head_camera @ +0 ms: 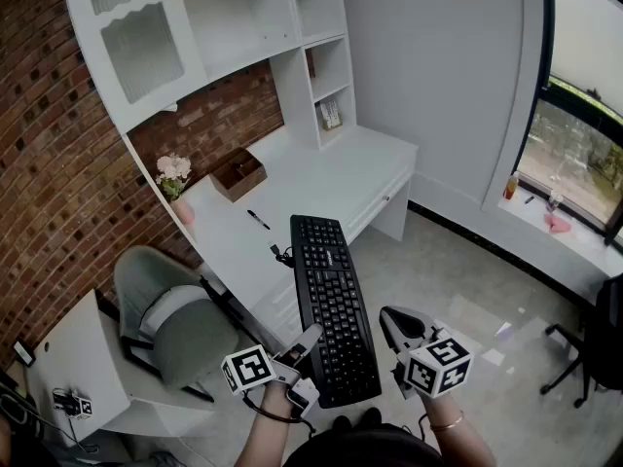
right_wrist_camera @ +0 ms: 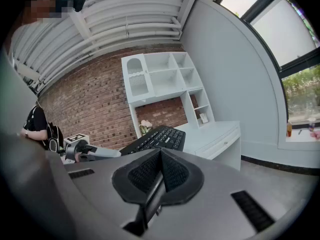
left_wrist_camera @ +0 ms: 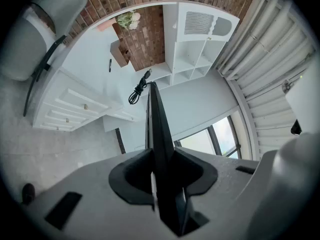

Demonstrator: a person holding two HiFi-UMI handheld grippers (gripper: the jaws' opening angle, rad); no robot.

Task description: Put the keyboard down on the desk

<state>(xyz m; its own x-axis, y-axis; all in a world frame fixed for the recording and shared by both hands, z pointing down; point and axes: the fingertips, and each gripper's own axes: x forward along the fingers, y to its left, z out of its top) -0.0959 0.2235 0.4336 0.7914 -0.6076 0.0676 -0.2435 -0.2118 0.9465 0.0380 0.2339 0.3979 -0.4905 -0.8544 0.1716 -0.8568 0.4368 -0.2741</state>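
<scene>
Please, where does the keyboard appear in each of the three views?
Head view: keyboard at lower centre.
Left gripper view: keyboard edge-on at centre, between the jaws.
Right gripper view: keyboard just left of centre, above the jaws.
Shared landmark: white shelf unit, in all three.

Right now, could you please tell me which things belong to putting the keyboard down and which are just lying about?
Job: keyboard, left gripper clamped on it, desk.
Lying about: pen, wooden box, flowers, chair, shut empty right gripper.
</scene>
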